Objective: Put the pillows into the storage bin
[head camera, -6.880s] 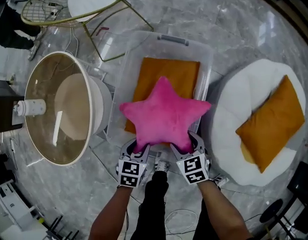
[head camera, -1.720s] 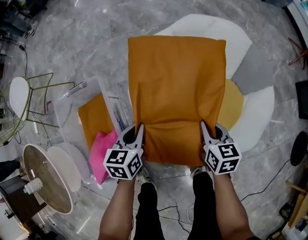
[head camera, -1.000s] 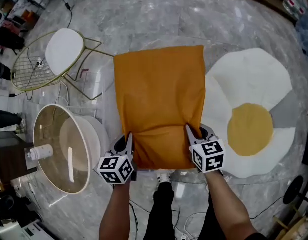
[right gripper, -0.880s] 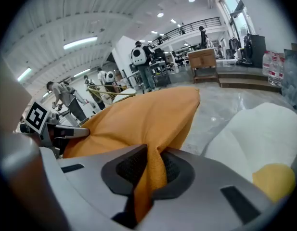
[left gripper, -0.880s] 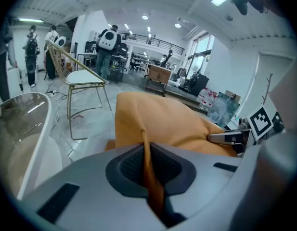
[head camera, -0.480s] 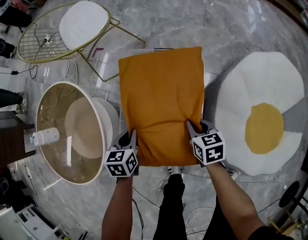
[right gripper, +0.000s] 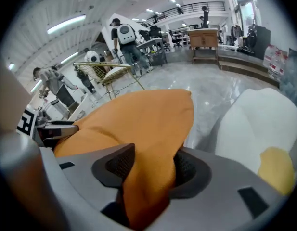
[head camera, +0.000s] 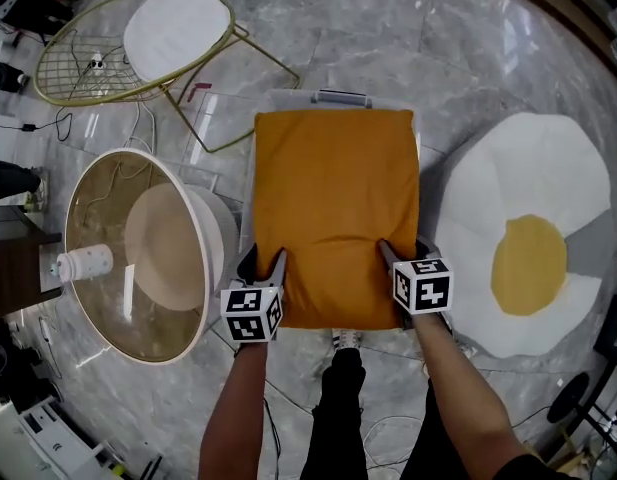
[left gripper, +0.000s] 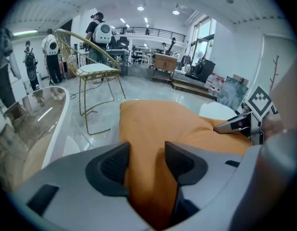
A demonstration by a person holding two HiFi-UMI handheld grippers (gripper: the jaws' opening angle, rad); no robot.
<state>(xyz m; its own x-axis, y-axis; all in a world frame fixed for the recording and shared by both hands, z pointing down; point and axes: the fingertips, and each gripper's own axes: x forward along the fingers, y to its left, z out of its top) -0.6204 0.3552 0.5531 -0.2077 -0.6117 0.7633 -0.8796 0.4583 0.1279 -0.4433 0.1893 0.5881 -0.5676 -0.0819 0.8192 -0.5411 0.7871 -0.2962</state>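
Head view: pillow (head camera: 336,208) lies flat over the bin (head camera: 340,98), 12 o'clock from both hands; egg cushion (head camera: 518,258) on the floor at 3 o'clock.
Left gripper view: left gripper (head camera: 265,261) has just opened, half-wide, with the pillow's edge loose between its jaws.
Right gripper view: right gripper (head camera: 400,253) has just opened, narrower, with fabric between its jaws.
Progress: the pillow is delivered and being let go.
Change: half a second ago it was pinched and held higher.

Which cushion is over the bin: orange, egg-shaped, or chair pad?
The orange pillow covers the clear bin; the egg cushion lies on the floor, the white pad on the wire chair.
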